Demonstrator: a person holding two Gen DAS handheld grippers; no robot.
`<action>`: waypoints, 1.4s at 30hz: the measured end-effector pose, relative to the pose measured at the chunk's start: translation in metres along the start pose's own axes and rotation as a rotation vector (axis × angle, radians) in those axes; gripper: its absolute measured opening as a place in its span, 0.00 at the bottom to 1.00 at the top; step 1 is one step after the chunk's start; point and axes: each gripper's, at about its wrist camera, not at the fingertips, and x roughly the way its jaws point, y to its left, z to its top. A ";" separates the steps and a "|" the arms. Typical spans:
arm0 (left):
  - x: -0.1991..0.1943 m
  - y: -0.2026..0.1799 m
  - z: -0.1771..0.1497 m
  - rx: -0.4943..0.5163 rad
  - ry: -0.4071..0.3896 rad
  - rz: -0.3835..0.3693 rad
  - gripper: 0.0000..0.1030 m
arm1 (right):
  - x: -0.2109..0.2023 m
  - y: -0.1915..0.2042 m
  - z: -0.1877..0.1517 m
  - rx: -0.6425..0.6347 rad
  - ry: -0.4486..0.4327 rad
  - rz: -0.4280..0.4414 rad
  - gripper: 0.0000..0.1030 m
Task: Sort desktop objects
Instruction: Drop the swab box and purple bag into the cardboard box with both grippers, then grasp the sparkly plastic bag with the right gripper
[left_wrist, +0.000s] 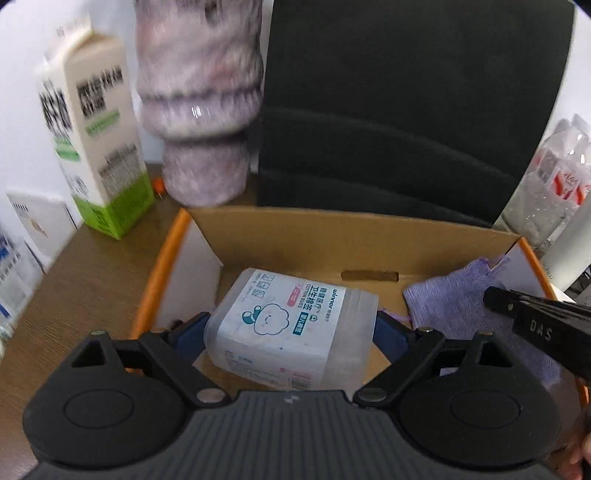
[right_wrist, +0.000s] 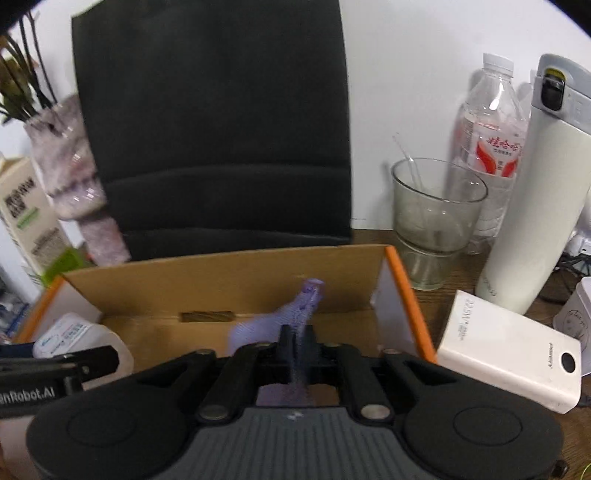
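My left gripper is shut on a clear plastic box of cotton buds with a white label, and holds it over the inside of an open cardboard box with orange edges. My right gripper is shut on a purple knitted cloth and holds it in the same cardboard box, at its right side. The cloth and the right gripper's black finger show at the right in the left wrist view. The cotton bud box shows at the left in the right wrist view.
A black chair back stands behind the box. A milk carton and a pinkish vase stand at the left. A glass, a water bottle, a white flask and a white power bank stand at the right.
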 end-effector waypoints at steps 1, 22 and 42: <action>0.006 0.001 -0.001 -0.008 0.022 0.007 0.91 | 0.003 0.000 0.000 -0.003 0.016 -0.007 0.27; -0.195 0.004 -0.152 0.102 -0.240 -0.135 1.00 | -0.209 -0.010 -0.104 -0.085 -0.147 0.156 0.87; -0.240 0.044 -0.351 0.118 -0.250 -0.057 1.00 | -0.313 0.022 -0.357 -0.208 -0.224 0.121 0.94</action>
